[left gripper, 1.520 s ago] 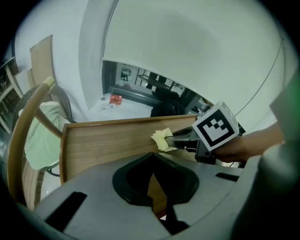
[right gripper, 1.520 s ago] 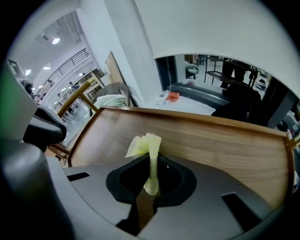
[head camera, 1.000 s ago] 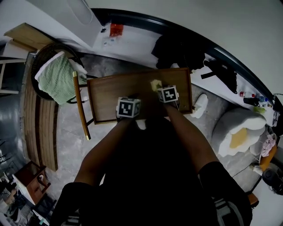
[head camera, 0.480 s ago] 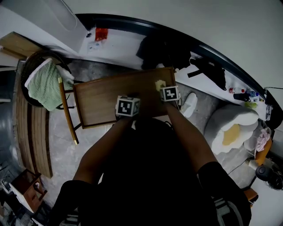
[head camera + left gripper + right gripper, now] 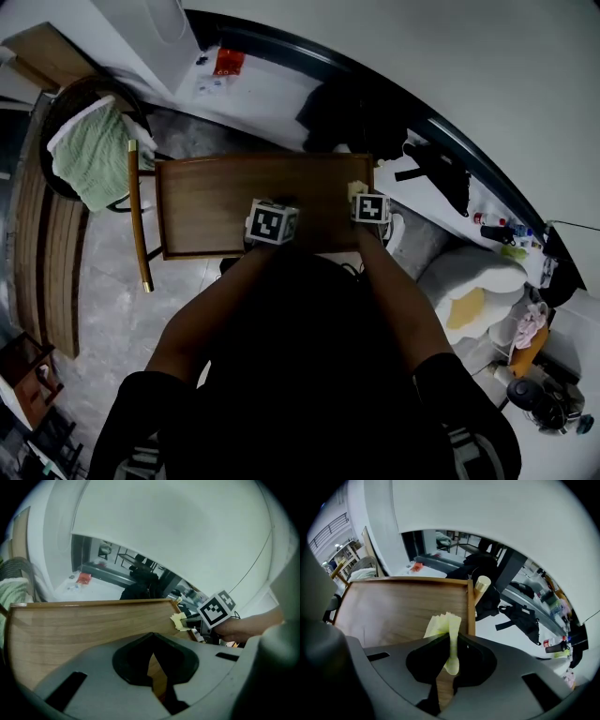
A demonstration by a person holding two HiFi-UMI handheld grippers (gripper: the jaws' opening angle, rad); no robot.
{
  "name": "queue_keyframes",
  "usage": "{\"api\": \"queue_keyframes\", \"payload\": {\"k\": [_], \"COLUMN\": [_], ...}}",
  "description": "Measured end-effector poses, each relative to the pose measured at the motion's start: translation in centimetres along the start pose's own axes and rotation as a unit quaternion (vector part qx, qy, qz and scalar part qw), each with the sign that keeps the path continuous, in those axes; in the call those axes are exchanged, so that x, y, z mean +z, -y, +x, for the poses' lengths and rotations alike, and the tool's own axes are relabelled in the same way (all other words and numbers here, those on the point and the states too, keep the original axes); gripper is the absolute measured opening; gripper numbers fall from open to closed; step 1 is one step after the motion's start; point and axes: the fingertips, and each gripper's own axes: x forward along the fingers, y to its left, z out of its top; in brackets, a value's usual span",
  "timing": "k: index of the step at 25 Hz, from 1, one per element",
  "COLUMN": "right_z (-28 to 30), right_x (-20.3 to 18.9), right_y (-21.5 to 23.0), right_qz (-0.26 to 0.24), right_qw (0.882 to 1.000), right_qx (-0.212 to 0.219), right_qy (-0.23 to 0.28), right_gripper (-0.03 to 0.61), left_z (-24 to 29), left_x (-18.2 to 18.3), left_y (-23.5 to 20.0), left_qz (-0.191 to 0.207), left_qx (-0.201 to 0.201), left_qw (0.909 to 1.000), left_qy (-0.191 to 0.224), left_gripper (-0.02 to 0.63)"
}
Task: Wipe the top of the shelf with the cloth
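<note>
The shelf top [image 5: 216, 202] is a brown wooden board with a raised rim, just ahead of me. My right gripper [image 5: 359, 194] is shut on a folded yellow cloth [image 5: 355, 189] at the board's right edge. In the right gripper view the cloth [image 5: 446, 626] sticks up from between the jaws of the right gripper [image 5: 450, 656], over the wood [image 5: 398, 611] beside the right rim. My left gripper [image 5: 278, 204] rests over the board's near middle. Its jaws [image 5: 152, 667] are shut with nothing in them. The left gripper view also shows the cloth [image 5: 178, 620].
A chair draped with a green towel [image 5: 86, 159] stands to the left, with a wooden rail [image 5: 137, 216] beside the shelf. Black bags [image 5: 352, 108] lie beyond it, and a strap bag [image 5: 520, 616] lies to the right. A round wooden post [image 5: 481, 585] rises at the far right corner. A white cushion [image 5: 469, 281] sits at the right.
The right gripper has carried the cloth to the right, from inside the board to its right edge. The left gripper has stayed near the board's front middle.
</note>
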Motion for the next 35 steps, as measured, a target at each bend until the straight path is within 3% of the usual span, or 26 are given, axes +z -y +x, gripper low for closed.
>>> {"api": "queue_keyframes", "payload": {"k": [6, 9, 13, 18, 23, 26, 30, 35], "right_z": [-0.5, -1.6, -3.6, -4.8, -5.7, -6.4, -6.6, -5.1], "right_x": [0.2, 1.8, 5.9, 8.1, 5.6, 4.2, 4.1, 3.5], "right_y": [1.1, -1.8, -11.1, -24.5, -39.3, -46.1, -52.6, -56.4], "right_qz": [0.01, 0.033, 0.007, -0.009, -0.078, -0.091, -0.124, -0.129], "right_qw": [0.999, 0.999, 0.993, 0.976, 0.945, 0.928, 0.91, 0.914], "right_qx": [-0.039, -0.008, 0.084, 0.191, 0.306, 0.358, 0.39, 0.383], "right_qy": [0.003, 0.03, 0.088, 0.106, 0.08, 0.057, 0.066, 0.043], "right_gripper": [0.04, 0.04, 0.04, 0.04, 0.04, 0.04, 0.04, 0.04], "left_z": [-2.1, -4.4, -8.4, -13.9, -19.5, -22.1, -24.8, -25.9], "left_x": [-0.1, -0.7, -1.6, -3.5, -5.5, -6.2, -7.2, -8.8], "left_y": [-2.2, -4.6, -9.1, -15.0, -19.3, -20.7, -22.1, -23.5], "left_qz": [-0.012, -0.02, -0.05, -0.092, -0.096, -0.09, -0.075, -0.08], "left_qx": [0.002, 0.01, 0.025, 0.045, 0.063, 0.072, 0.085, 0.088], "left_qw": [0.9999, 0.9996, 0.9978, 0.9932, 0.9916, 0.9914, 0.9915, 0.9913], "left_qy": [0.011, 0.014, 0.036, 0.056, 0.06, 0.062, 0.064, 0.056], "left_gripper": [0.012, 0.012, 0.012, 0.012, 0.012, 0.012, 0.012, 0.012]}}
